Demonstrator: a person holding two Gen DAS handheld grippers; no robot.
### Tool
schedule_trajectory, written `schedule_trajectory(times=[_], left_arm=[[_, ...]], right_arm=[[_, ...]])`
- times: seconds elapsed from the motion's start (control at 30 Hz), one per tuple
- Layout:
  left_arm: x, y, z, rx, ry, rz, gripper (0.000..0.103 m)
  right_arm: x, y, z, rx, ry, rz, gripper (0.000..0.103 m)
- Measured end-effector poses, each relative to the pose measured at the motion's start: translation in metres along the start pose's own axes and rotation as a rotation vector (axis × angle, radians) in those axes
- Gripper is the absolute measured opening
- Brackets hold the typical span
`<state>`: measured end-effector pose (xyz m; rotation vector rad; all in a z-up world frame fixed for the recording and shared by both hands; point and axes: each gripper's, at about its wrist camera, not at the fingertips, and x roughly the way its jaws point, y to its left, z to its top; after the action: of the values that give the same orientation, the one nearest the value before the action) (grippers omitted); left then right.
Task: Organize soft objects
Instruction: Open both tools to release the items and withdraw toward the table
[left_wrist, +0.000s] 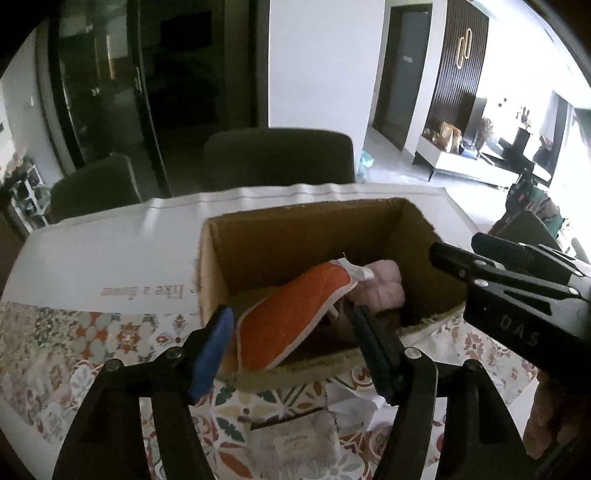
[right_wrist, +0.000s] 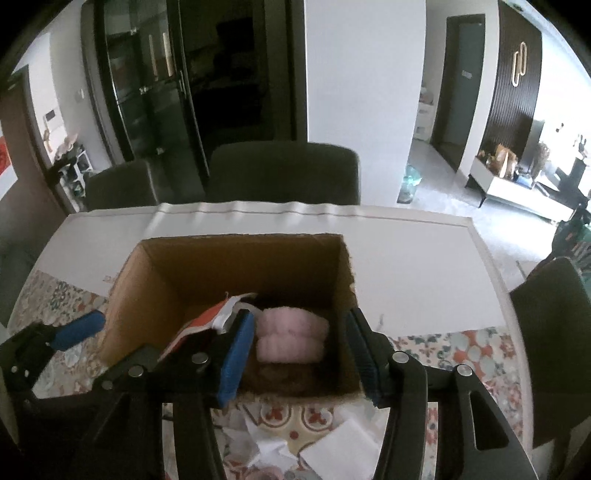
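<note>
An open cardboard box (left_wrist: 413, 236) (right_wrist: 125, 291) stands on the table. An orange pad with white trim (left_wrist: 295, 314) (right_wrist: 212, 317) leans inside it over the near wall. A rolled pink fluffy cloth (left_wrist: 380, 290) (right_wrist: 291, 336) lies on the box floor, with something brown under it. My left gripper (left_wrist: 291, 350) is open and empty, just before the box's near wall around the orange pad's lower end. My right gripper (right_wrist: 299, 358) is open and empty at the near rim, over the pink cloth. The right gripper also shows in the left wrist view (left_wrist: 517, 280).
A floral tablecloth (left_wrist: 55, 343) (right_wrist: 461, 354) covers the near table, with a white sheet (left_wrist: 122, 240) beyond. White paper scraps (right_wrist: 343, 450) and a small pale packet (left_wrist: 295, 443) lie in front of the box. Dark chairs (left_wrist: 277, 158) stand behind the table.
</note>
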<state>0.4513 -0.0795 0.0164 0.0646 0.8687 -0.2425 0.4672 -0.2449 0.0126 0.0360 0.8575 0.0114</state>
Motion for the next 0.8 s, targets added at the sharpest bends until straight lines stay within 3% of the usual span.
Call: schedule_trajectory(times=[0.27, 0.4, 0.47, 0.57, 0.67, 0.8], left_arm=[[-0.06, -0.004, -0.025, 0.015, -0.111, 0.087, 0.079], [-0.083, -0.004, -0.044, 0.011, -0.148, 0.078, 0.082], [-0.09, -0.004, -0.052, -0.001, -0.164, 0.071, 0.084], [-0.098, -0.003, -0.068, -0.011, -0.188, 0.098, 0.089], [-0.1, -0.003, -0.087, -0.026, -0.206, 0.134, 0.092], [-0.093, 0.0, -0.114, -0.045, -0.175, 0.119, 0.092]], right_arm=[[-0.05, 0.002, -0.021, 0.004, -0.061, -0.022, 0.053], [-0.068, 0.002, -0.038, 0.02, -0.081, -0.007, 0.054], [-0.076, 0.004, -0.048, 0.03, -0.087, 0.005, 0.054], [-0.085, 0.006, -0.063, 0.042, -0.109, 0.006, 0.064], [-0.093, 0.009, -0.082, 0.046, -0.156, -0.022, 0.065], [-0.094, 0.014, -0.106, 0.039, -0.174, -0.032, 0.065]])
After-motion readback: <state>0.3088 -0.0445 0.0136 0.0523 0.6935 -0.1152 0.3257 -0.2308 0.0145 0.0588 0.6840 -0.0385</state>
